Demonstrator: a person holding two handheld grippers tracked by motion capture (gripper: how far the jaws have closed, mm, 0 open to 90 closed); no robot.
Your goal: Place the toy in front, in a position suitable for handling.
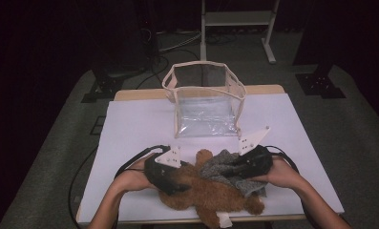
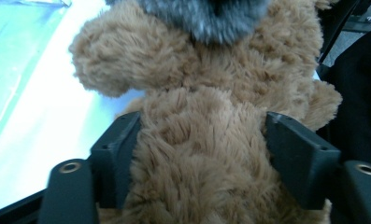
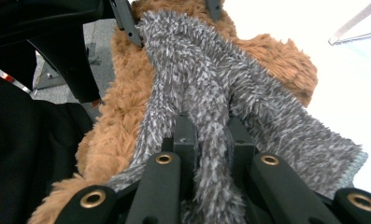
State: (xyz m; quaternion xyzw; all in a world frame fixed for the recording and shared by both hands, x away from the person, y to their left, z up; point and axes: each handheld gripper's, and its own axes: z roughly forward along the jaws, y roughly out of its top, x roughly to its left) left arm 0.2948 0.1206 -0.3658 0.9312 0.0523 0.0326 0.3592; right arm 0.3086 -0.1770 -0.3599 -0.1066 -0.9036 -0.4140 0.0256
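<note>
1. Keep the left gripper (image 2: 199, 154) clamped on the bear (image 1: 211, 195) lying at the table's (image 1: 130, 129) near edge.
2. Keep the right gripper (image 3: 211, 135) pinching the grey cloth (image 3: 206, 88); draw it evenly over the bear.

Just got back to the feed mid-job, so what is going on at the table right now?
A person works a brown plush bear lying at the near edge of the white table. The left gripper has its jaws around the bear's body, pads against the fur. The right gripper is shut on a fold of the grey fuzzy garment lying over the bear. A clear bag stands open farther back, nothing visible inside it.
</note>
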